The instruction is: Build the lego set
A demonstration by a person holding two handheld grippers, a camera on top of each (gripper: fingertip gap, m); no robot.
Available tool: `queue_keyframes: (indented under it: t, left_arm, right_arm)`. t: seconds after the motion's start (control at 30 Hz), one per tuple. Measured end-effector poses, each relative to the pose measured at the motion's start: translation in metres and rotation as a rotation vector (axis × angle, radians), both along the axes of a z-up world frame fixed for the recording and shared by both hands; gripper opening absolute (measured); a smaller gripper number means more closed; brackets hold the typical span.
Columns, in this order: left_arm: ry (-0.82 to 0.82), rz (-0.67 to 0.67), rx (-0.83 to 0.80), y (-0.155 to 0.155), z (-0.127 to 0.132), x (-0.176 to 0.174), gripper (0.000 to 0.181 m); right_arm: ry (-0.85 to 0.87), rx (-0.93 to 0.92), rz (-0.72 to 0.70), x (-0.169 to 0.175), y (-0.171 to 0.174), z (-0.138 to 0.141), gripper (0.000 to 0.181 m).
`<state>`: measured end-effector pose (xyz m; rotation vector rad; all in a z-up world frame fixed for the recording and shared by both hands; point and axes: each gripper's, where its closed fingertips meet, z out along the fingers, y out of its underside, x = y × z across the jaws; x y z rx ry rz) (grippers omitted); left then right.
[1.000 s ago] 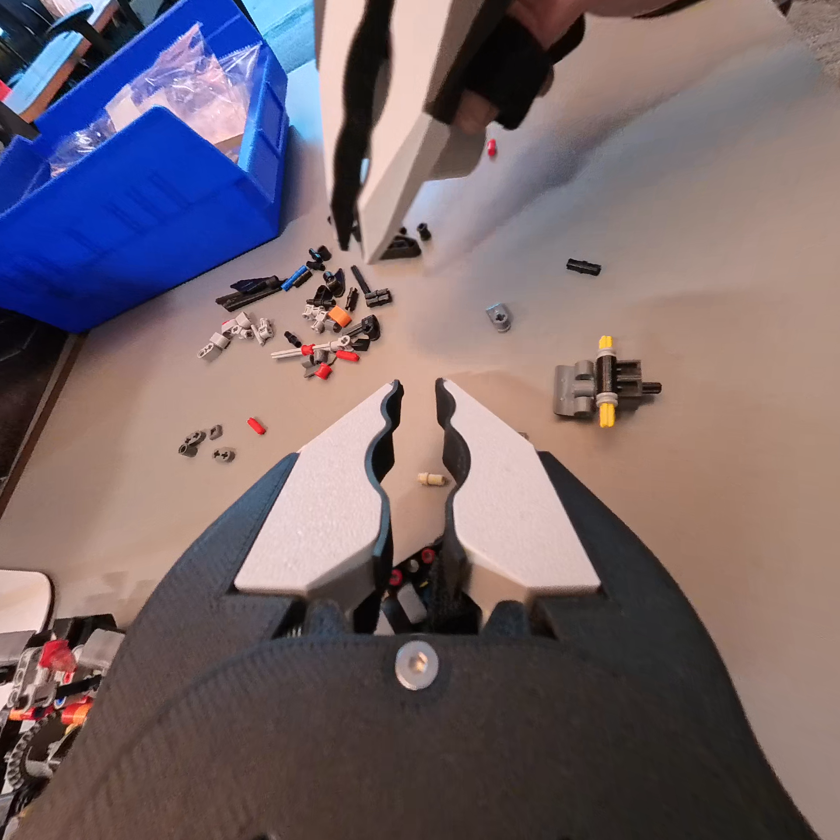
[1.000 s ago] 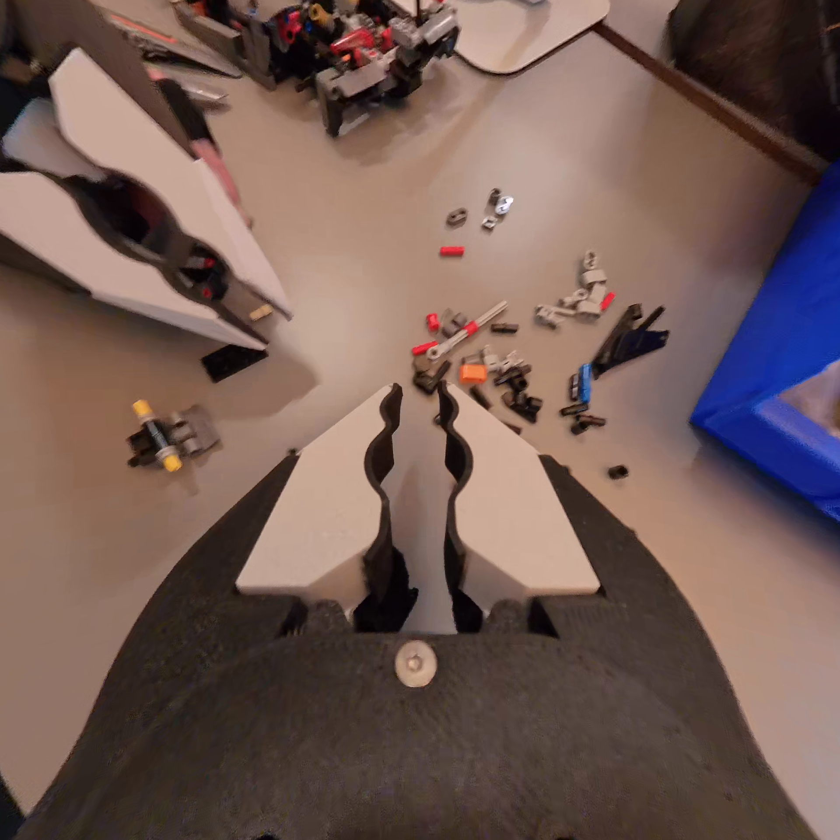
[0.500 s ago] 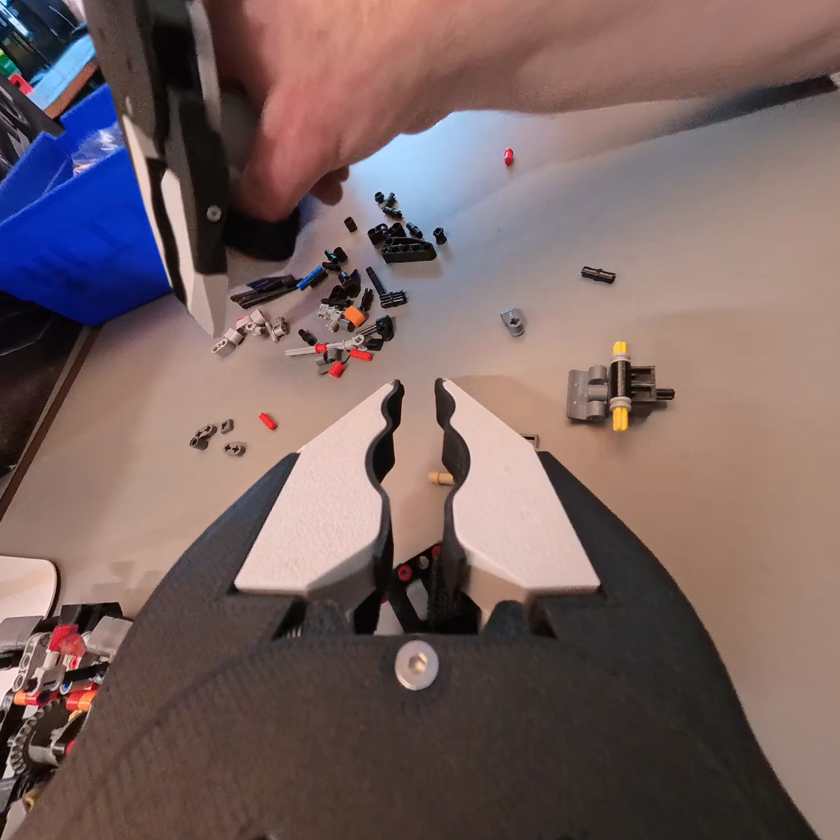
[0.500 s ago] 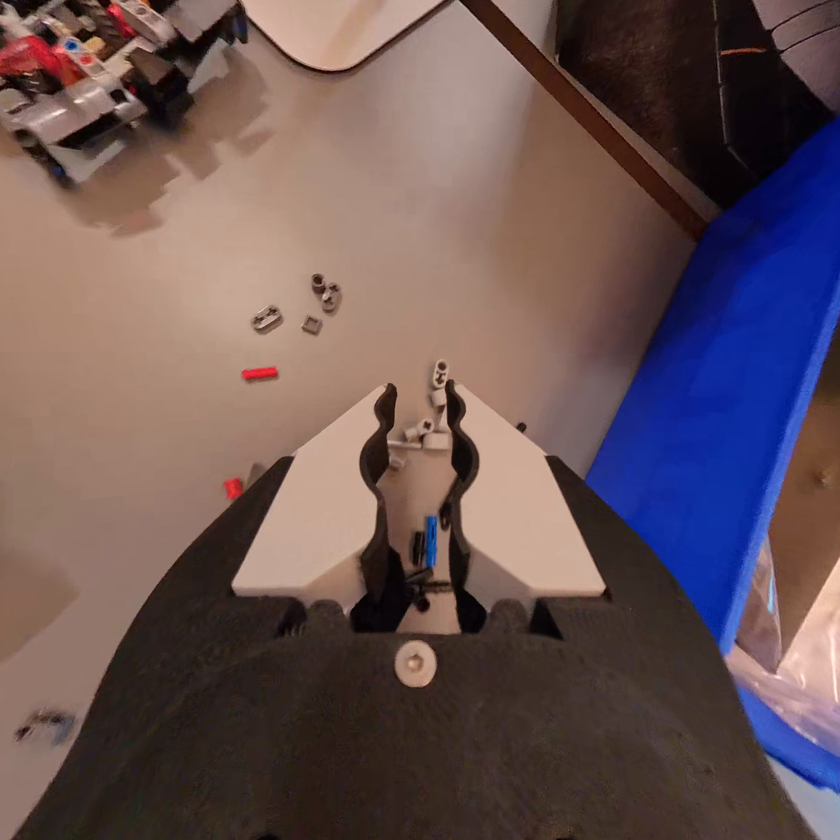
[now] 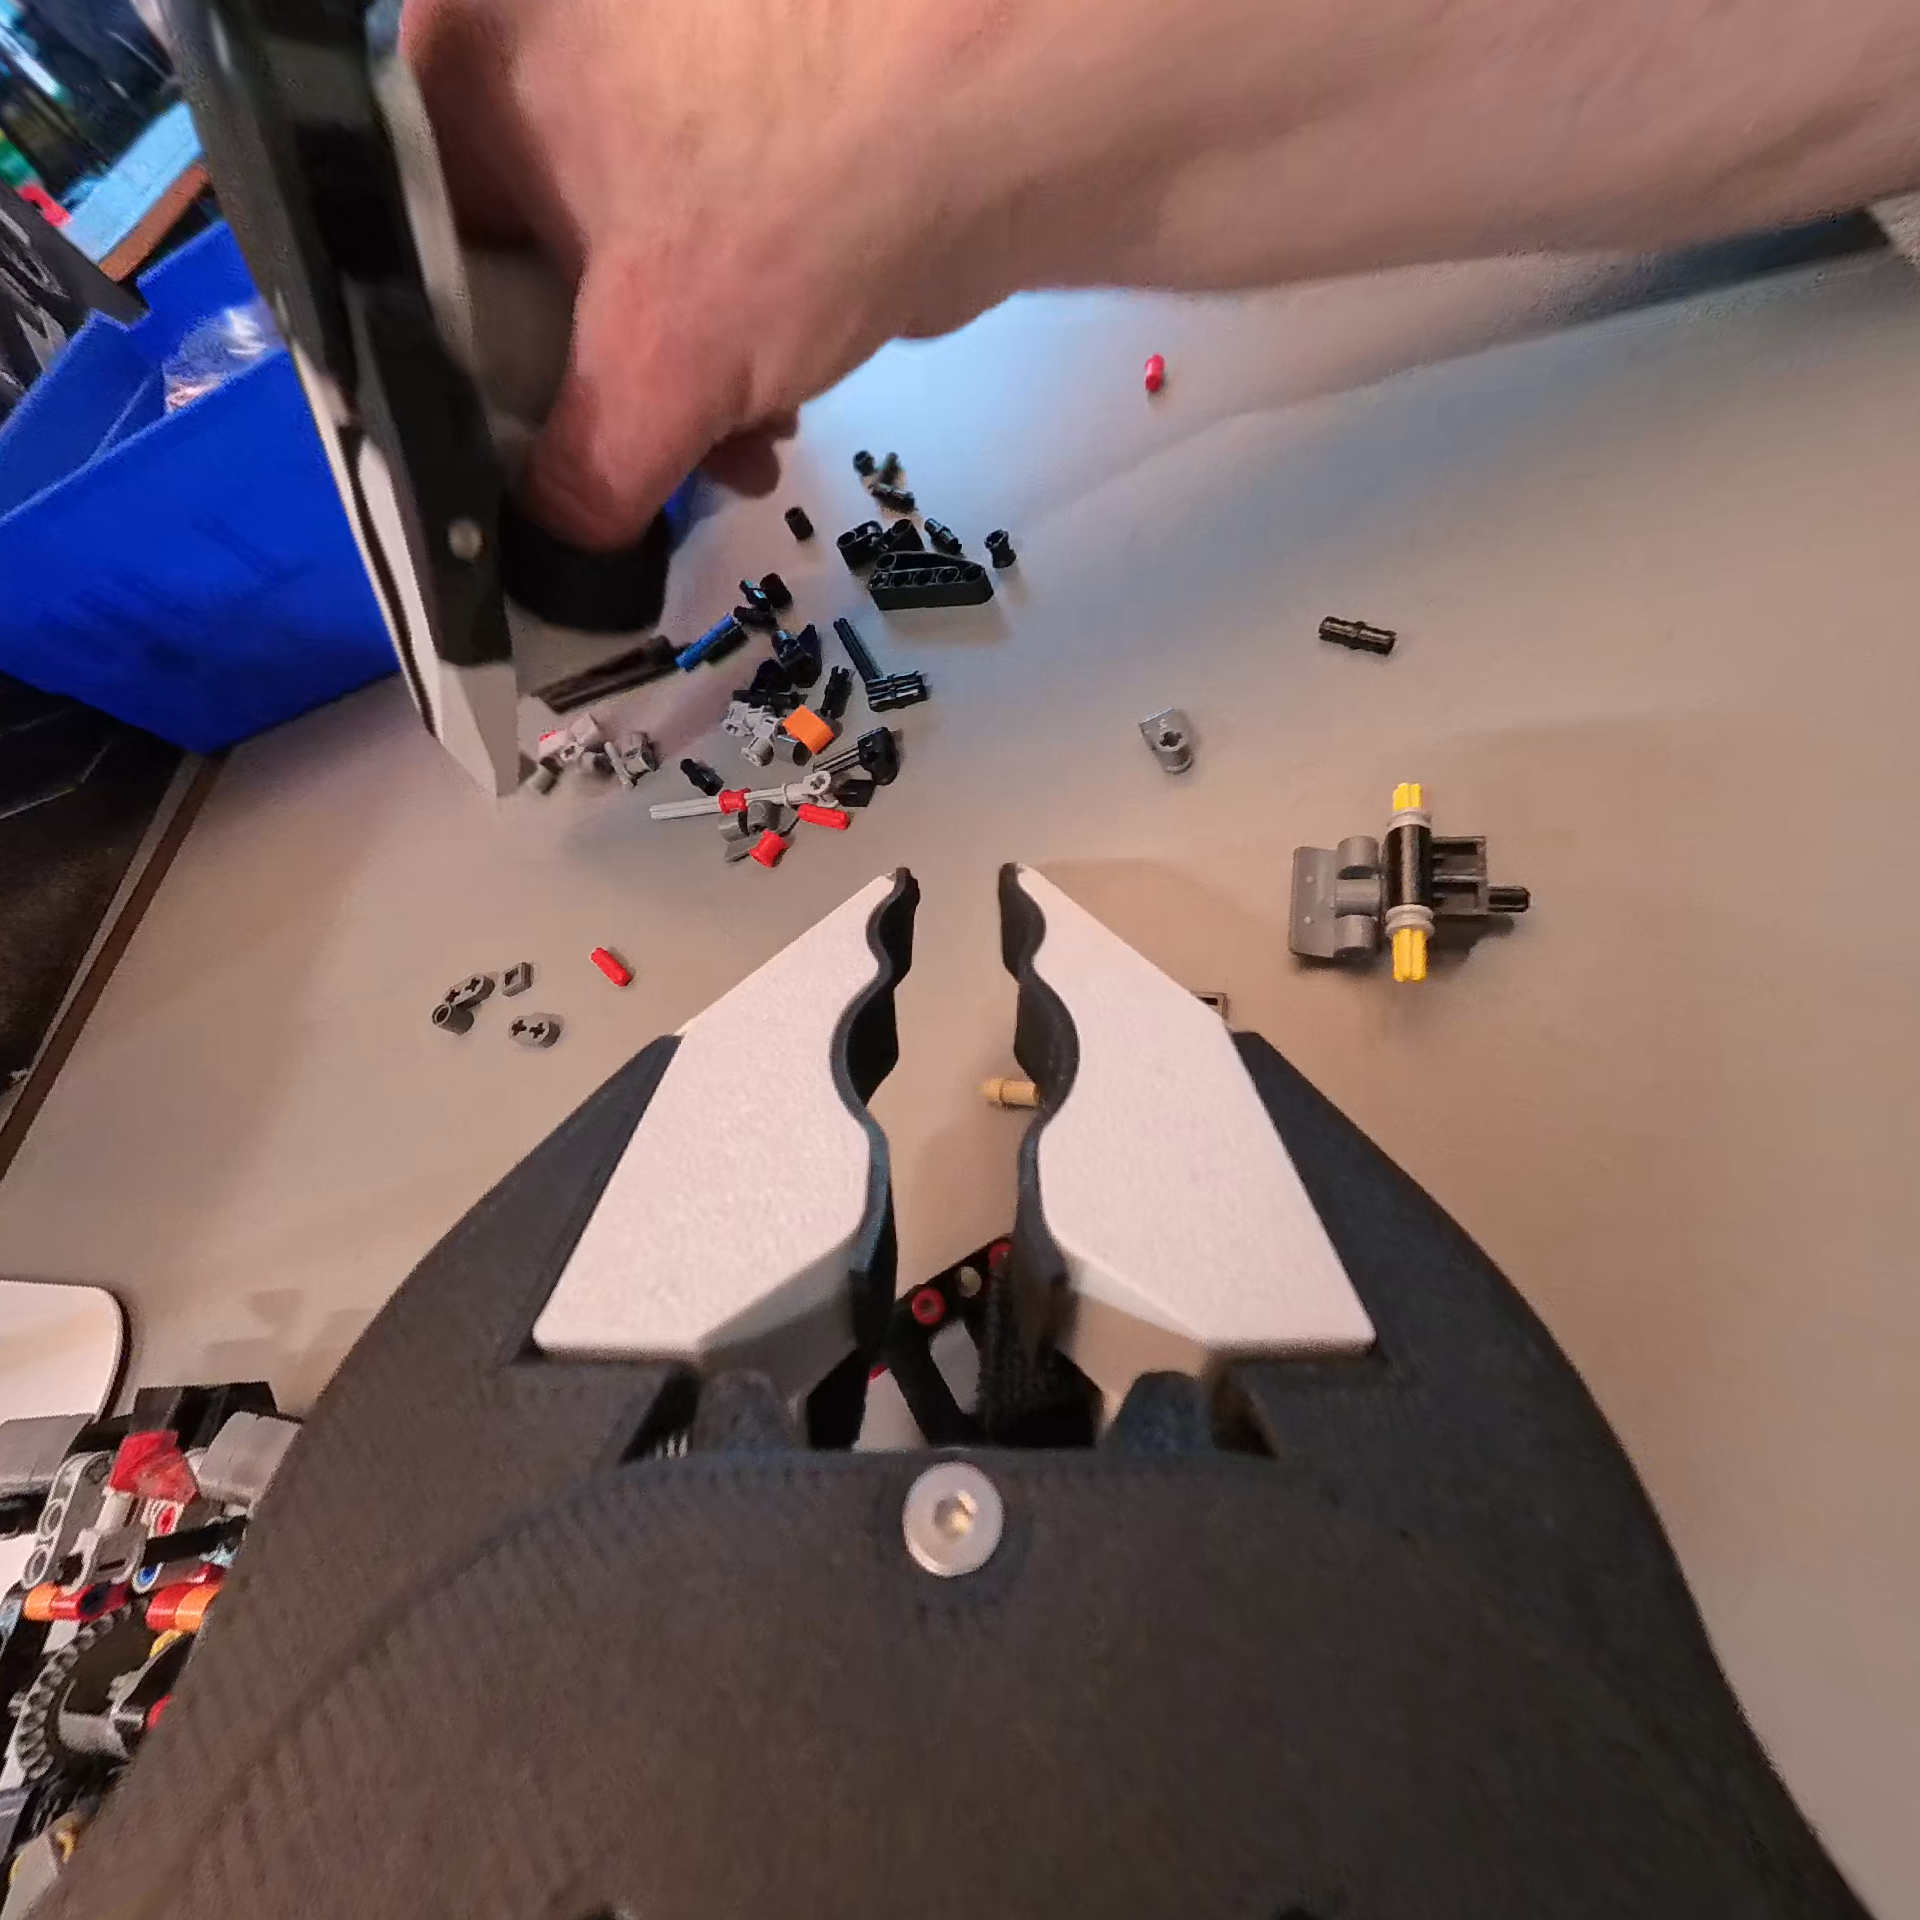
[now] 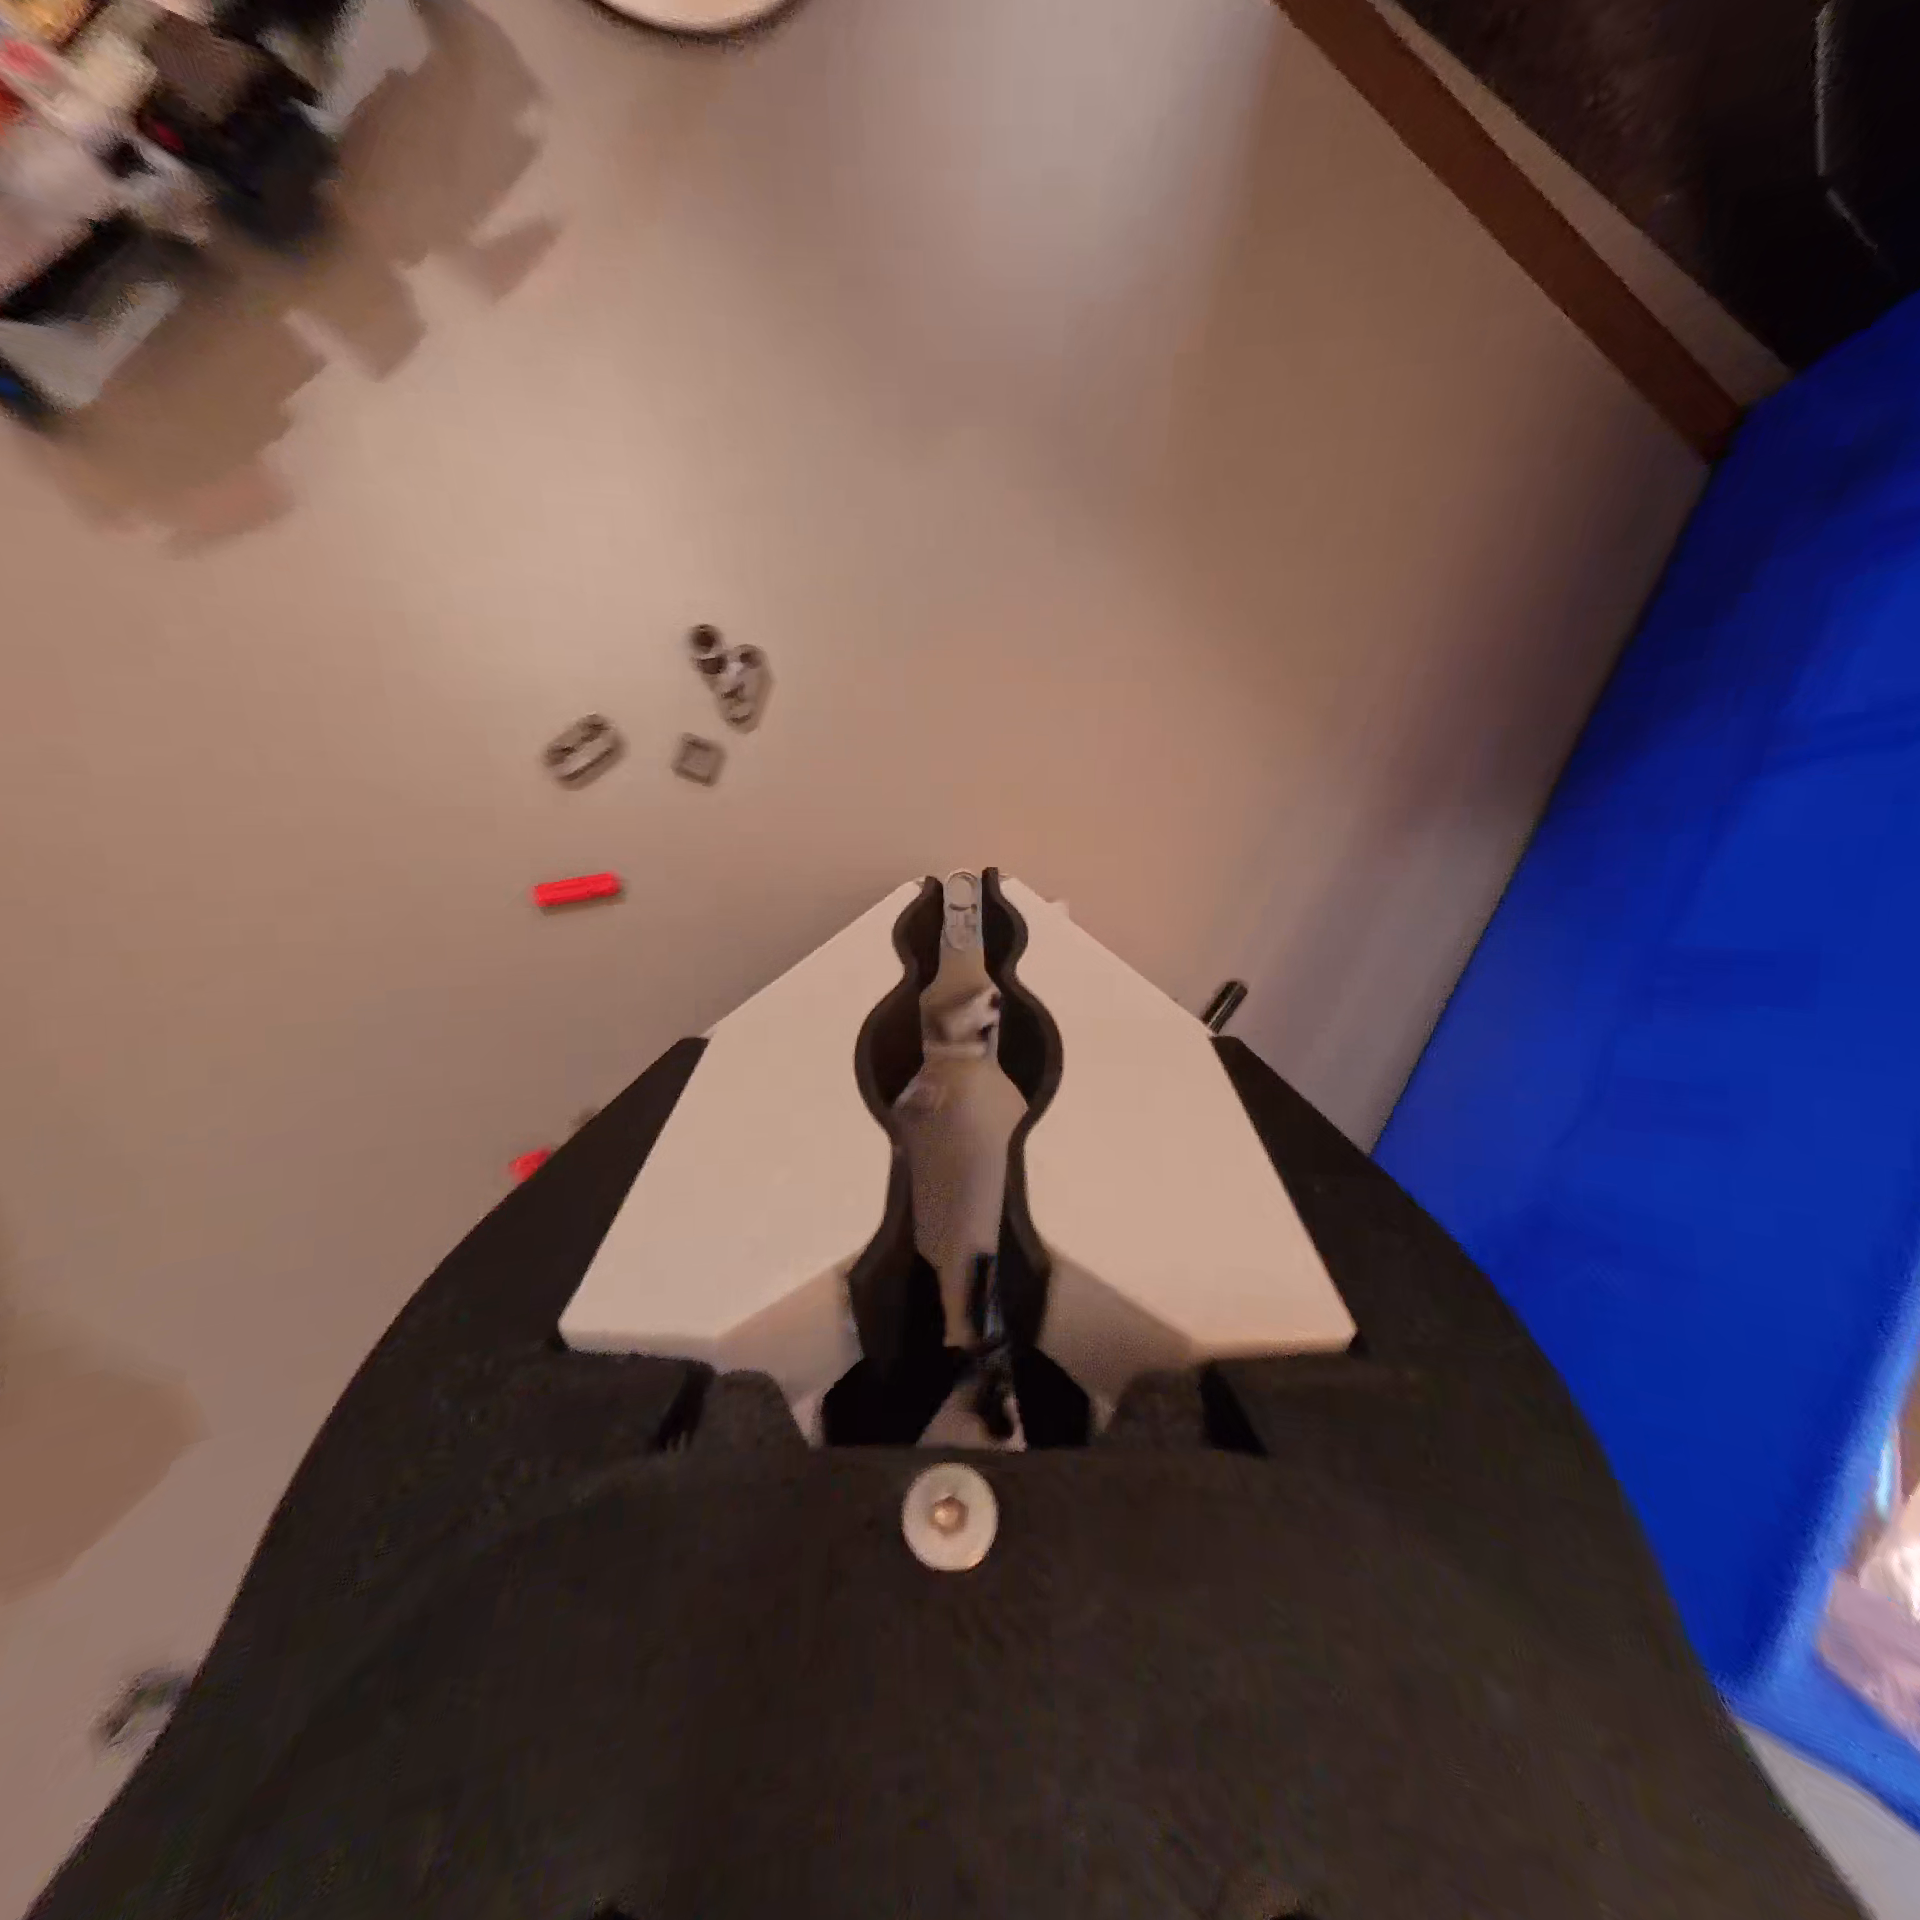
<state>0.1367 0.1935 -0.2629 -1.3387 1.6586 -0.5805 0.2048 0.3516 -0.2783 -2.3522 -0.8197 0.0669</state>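
Note:
My right gripper (image 6: 956, 883) has its tips closed on a small light grey lego piece (image 6: 960, 920) at the table surface. In the left wrist view it (image 5: 488, 764) points down at the left end of the loose-piece pile (image 5: 790, 717), held by a bare hand (image 5: 727, 260). My left gripper (image 5: 954, 881) hovers low over the table with its jaws a little apart and nothing between them. A tan pin (image 5: 1006, 1091) and a black beam with red pins (image 5: 935, 1314) lie on the table under it. A grey, black and yellow sub-assembly (image 5: 1392, 896) lies to its right.
A blue bin (image 5: 187, 561) stands at the far left, and it is close on the right in the right wrist view (image 6: 1662, 935). The part-built model (image 5: 94, 1538) sits at the near left. Small grey connectors (image 5: 499, 1003), a red pin (image 5: 611, 964) and a black pin (image 5: 1356, 634) lie scattered. Some 20 cm of space lies between my two pairs of fingers. My right tips are about 20 cm from the tan pin (image 5: 1006, 1091), my left tips only 5 cm.
My right gripper swung to the pile's left end beside the blue bin, came down and closed on a light grey piece. My left gripper stayed put, still slightly open.

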Motion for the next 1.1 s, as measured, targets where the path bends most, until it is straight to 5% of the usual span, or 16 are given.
queue_keyframes:
  t: [0.13, 0.33, 0.47, 1.1]
  left_arm:
    - [-0.017, -0.003, 0.001, 0.001, 0.006, -0.002, 0.017]
    - [0.004, -0.115, -0.019, -0.023, 0.006, 0.000, 0.026]
    - [-0.002, -0.237, -0.118, -0.051, 0.011, 0.000, 0.055]
    - [0.181, -0.308, -0.112, -0.081, -0.015, -0.002, 0.051]
  right_arm:
    - [0.219, 0.017, 0.056, -0.019, -0.054, 0.039, 0.006]
    - [0.439, 0.016, 0.073, -0.025, -0.137, 0.061, 0.006]
    - [0.528, 0.010, 0.059, -0.025, -0.176, 0.061, 0.006]
    - [0.873, -0.165, -0.072, -0.039, -0.235, 0.028, 0.006]
